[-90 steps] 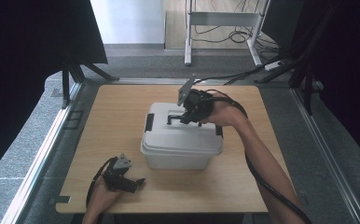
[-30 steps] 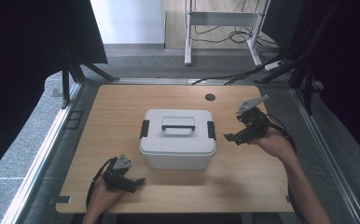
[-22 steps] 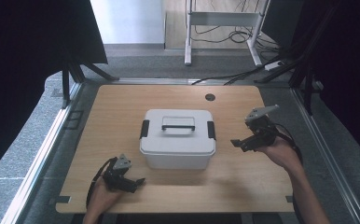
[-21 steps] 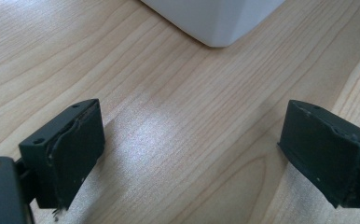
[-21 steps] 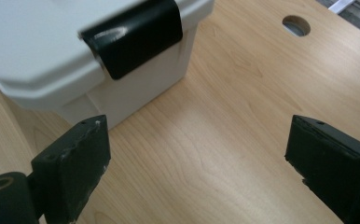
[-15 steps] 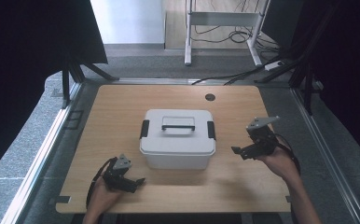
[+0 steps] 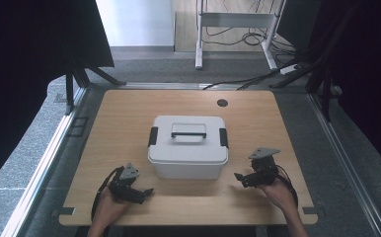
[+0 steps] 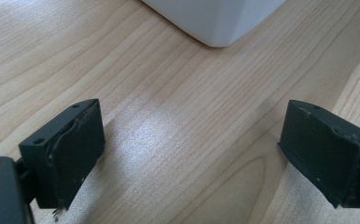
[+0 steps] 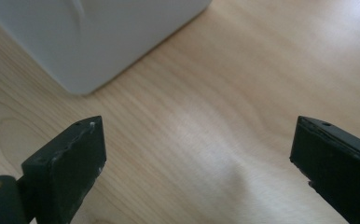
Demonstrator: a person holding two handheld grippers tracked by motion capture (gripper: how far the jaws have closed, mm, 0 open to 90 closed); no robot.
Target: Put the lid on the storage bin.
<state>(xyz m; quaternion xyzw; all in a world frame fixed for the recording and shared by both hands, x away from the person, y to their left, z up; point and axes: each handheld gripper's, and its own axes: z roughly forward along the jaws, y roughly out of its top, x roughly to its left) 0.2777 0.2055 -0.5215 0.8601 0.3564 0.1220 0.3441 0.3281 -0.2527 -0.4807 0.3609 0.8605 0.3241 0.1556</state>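
Box: white, lidded, sits near the middle of the table, lid on, long side facing the near edge.
Handle: lies flat in a recess on top of the lid.
Latches: black, one at each short end of the lid, both down against the box.
Left gripper: held low at the near left of the table, just off the box's near left corner, apart from it; spread wide, nothing between the jaws but bare wood.
Left gripper view: box corner at top, beyond the jaws, not touching either.
Right gripper: held low at the near right, beside the box's right end, apart from it; jaws wide apart and empty, pointing toward the box.
Right gripper view: box wall and corner at upper left, ahead of the left jaw, clear of it.
Hole: small dark round opening in the tabletop, behind the box toward the far right.
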